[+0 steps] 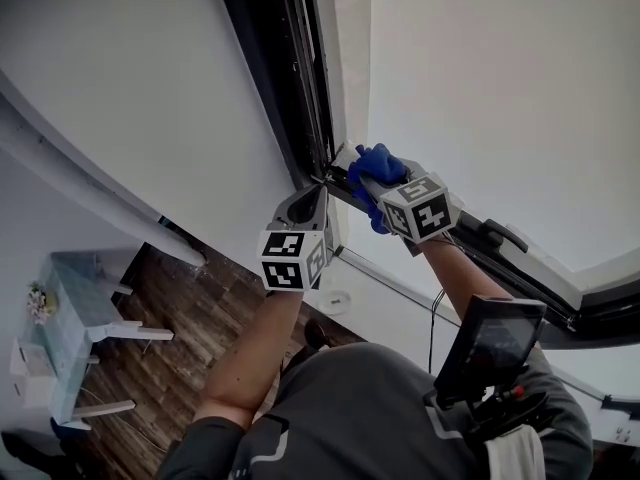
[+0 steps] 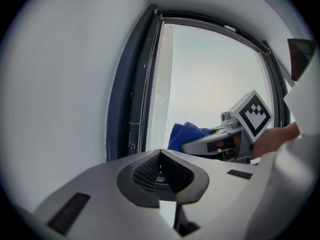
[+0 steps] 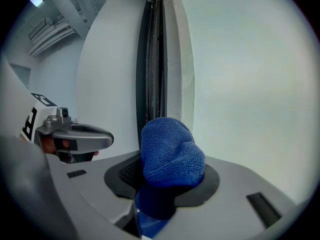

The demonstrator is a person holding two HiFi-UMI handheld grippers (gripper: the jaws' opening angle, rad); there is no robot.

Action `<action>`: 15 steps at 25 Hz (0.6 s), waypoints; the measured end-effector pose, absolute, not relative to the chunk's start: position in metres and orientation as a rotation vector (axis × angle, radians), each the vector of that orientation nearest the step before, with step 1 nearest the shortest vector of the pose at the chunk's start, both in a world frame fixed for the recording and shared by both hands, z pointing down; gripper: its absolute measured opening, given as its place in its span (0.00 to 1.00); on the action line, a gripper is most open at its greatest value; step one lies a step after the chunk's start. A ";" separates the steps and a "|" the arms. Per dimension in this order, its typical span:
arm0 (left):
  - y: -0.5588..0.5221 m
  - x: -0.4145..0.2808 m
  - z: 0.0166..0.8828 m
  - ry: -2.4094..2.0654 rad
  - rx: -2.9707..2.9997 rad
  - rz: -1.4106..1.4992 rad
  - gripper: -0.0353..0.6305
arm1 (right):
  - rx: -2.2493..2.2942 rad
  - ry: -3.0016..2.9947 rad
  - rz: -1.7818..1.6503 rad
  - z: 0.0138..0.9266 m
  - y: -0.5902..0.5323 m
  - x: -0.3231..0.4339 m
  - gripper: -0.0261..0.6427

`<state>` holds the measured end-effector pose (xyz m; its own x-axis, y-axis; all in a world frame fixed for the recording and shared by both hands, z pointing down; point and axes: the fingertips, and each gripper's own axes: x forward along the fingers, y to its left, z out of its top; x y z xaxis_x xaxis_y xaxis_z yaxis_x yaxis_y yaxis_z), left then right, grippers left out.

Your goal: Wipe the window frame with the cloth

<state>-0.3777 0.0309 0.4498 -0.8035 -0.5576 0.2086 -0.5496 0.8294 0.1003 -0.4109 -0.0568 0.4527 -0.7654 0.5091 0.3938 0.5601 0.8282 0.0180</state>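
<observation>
Right gripper (image 3: 161, 189) clamps the blue cloth (image 3: 170, 151), which bulges out past its jaws beside the window frame (image 3: 149, 59). Left gripper (image 2: 161, 170) has its jaws closed, empty.

Top edge cuts black metal window frame (image 1: 285, 58); lower end of blue terry cloth (image 3: 172, 151) sunk unseen between jaws of grey right gripper (image 3: 165, 186)

cloth (image 3: 170, 154): blue, bunched, pinched in jaws of right gripper (image 3: 161, 184), bulging past their tips | window frame (image 3: 150, 59): dark, upright, straight ahead of those jaws, just behind cloth
</observation>
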 end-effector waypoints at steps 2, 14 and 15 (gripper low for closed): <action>0.036 -0.378 0.444 -2.799 0.846 -0.040 0.06 | -0.800 -2.658 -0.167 0.444 -0.052 -0.418 0.25; 0.054 -0.421 0.456 -2.764 0.866 0.050 0.06 | -0.645 -2.555 -0.141 0.515 -0.017 -0.487 0.25; 0.056 -0.424 0.459 -2.754 0.871 0.031 0.06 | -0.641 -2.552 -0.133 0.518 -0.015 -0.489 0.25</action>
<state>-0.4237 0.0559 0.4585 -0.7892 -0.5630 0.2455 -0.5684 0.8209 0.0552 -0.4894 -0.0150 0.5181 -0.7634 0.4174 0.4929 0.4663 0.8842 -0.0266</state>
